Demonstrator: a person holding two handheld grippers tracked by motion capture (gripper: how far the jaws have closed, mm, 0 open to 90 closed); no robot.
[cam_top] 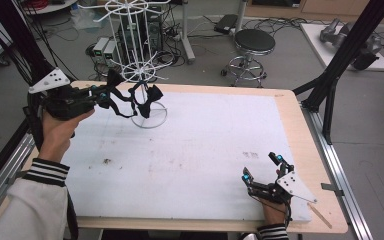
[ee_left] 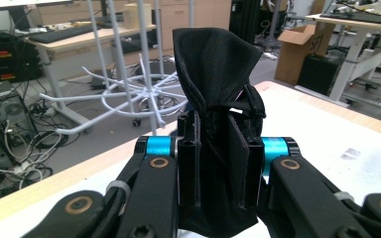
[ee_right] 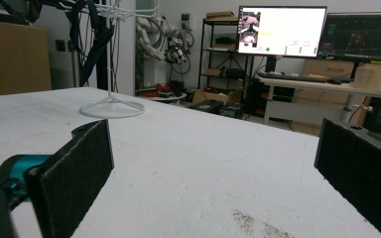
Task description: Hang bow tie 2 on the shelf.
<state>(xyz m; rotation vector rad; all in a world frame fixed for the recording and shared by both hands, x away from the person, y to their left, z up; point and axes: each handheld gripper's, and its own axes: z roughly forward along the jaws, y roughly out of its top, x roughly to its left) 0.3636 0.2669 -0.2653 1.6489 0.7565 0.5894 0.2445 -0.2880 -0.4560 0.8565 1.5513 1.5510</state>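
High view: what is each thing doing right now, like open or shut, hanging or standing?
Left gripper: jaws shut on the black fabric item.
Black fabric item with straps: held up off the table, one end pinched, the rest draped at the white wire rack.
White wire rack: standing upright on its round base.
Right gripper: jaws open, holding nothing, low over the white table mat.
Black round stool: standing on the floor.

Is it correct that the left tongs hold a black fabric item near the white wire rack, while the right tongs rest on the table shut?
Not quite. The right tongs are open, not shut: the right gripper view shows their two pads wide apart over the bare table. The rest holds: in the left gripper view the left tongs clamp the black fabric item beside the white wire rack.
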